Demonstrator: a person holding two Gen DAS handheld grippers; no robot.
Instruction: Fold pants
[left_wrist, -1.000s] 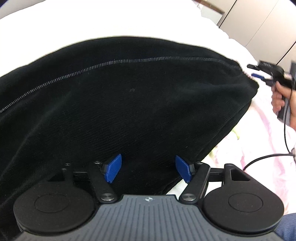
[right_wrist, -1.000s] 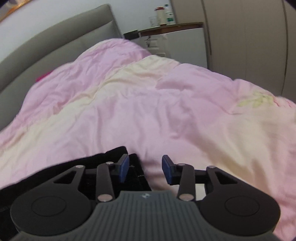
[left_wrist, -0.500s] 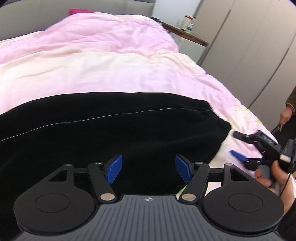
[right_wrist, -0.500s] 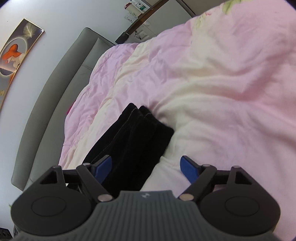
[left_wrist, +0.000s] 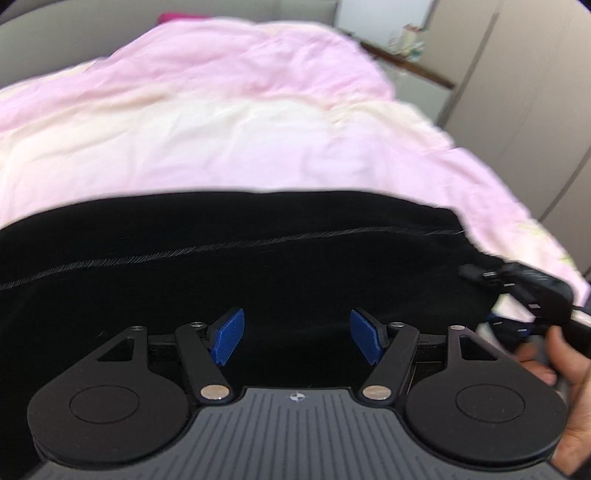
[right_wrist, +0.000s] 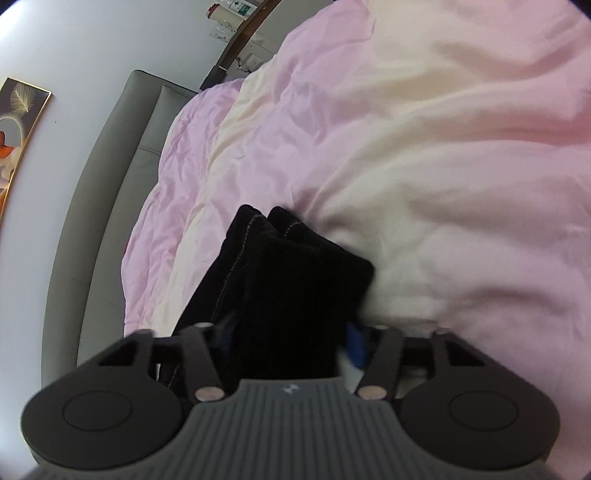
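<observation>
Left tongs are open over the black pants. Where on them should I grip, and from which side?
Judging from the left wrist view, grip the near edge of the black corduroy pants under the open left tongs, coming in from the near side. The right tongs are closing on the stacked end, so taking the other part would probably keep the layers even.

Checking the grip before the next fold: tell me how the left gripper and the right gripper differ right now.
The left gripper has its fingers spread wide, while the right gripper's jaws are closing. Nothing is pinched between the left gripper's blue pads, whereas the end of the black pants fills the gap in the right gripper. Both have the same black frame and blue pads, and both point at the pants on the pink quilt.
</observation>
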